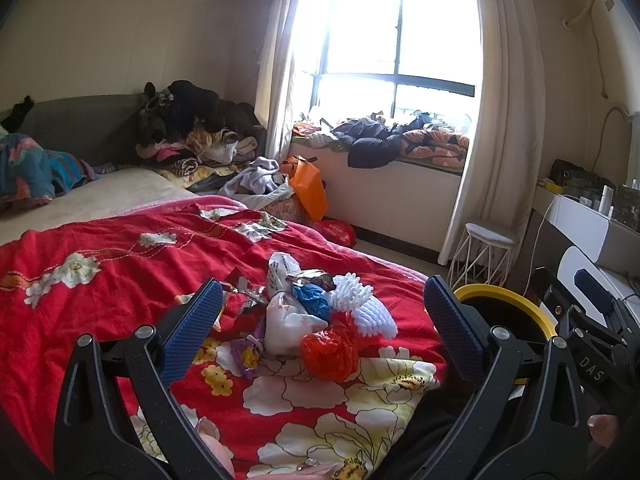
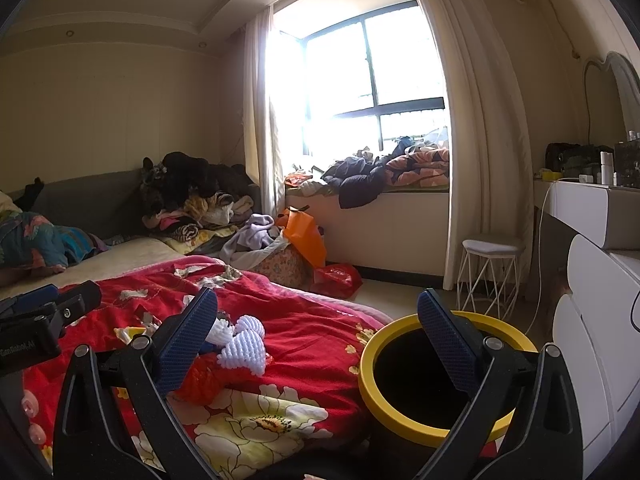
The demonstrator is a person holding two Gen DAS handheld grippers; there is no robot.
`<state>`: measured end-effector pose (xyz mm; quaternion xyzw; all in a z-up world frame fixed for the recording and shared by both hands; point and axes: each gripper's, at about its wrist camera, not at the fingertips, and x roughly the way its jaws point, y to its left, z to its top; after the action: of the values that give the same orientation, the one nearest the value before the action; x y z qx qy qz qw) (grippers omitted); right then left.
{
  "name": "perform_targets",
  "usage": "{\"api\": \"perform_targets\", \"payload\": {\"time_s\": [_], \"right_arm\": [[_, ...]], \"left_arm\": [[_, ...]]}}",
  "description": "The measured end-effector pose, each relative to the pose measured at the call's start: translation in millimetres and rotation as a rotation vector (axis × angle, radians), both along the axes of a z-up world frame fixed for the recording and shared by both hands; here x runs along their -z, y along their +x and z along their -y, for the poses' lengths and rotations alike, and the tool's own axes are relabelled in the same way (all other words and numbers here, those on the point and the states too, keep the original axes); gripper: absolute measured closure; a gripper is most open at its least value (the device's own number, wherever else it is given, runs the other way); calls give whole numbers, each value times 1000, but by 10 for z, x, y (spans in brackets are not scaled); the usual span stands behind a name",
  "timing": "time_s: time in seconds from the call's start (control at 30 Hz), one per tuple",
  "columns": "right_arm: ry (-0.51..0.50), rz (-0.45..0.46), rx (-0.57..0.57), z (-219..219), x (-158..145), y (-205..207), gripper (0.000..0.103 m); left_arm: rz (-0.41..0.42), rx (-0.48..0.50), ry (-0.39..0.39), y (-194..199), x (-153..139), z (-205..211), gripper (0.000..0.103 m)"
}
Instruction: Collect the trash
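- We judged the collecting barely begun: the whole heap of trash (image 1: 316,312) lay on the red floral quilt (image 1: 120,264), and nothing was between either pair of fingers.
- The heap held a white plastic bag (image 1: 286,320), a crumpled red bag (image 1: 330,350), a blue wrapper (image 1: 312,300), a piece of white foam netting (image 1: 368,308), a shiny foil wrapper (image 1: 310,280) and smaller scraps towards the left pad.
- Further up the quilt we saw more torn paper scraps (image 1: 256,228), also uncollected.
- The yellow-rimmed bin (image 2: 436,376) stood just beside the bed edge, on the right. Its inside looked dark, and we could not tell whether anything lay in it.
- The left gripper (image 1: 320,320) had its jaws spread wide and empty. In its own view the heap sat between the two blue pads and a little ahead of them, apart from both.
- The right gripper (image 2: 318,344) was likewise wide and empty. Its left pad stood in front of the foam netting (image 2: 240,344) and the red bag (image 2: 200,380), while its right pad overlapped the bin's mouth.
- We judged that every piece was left to do: close on an item, carry it right, release over the bin.
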<state>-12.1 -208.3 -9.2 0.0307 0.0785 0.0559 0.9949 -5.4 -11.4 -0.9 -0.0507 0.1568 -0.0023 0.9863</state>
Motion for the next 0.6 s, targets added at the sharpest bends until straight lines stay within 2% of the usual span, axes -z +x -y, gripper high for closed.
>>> {"api": "perform_targets", "payload": {"time_s": [0.23, 0.6], "right_arm": [[-13, -28, -47, -97, 85, 45, 6], [-91, -70, -242, -614, 85, 325, 6]], "left_arm": [[-23, -37, -24, 48, 32, -124, 10], [-39, -126, -81, 150, 3, -552, 10]]}}
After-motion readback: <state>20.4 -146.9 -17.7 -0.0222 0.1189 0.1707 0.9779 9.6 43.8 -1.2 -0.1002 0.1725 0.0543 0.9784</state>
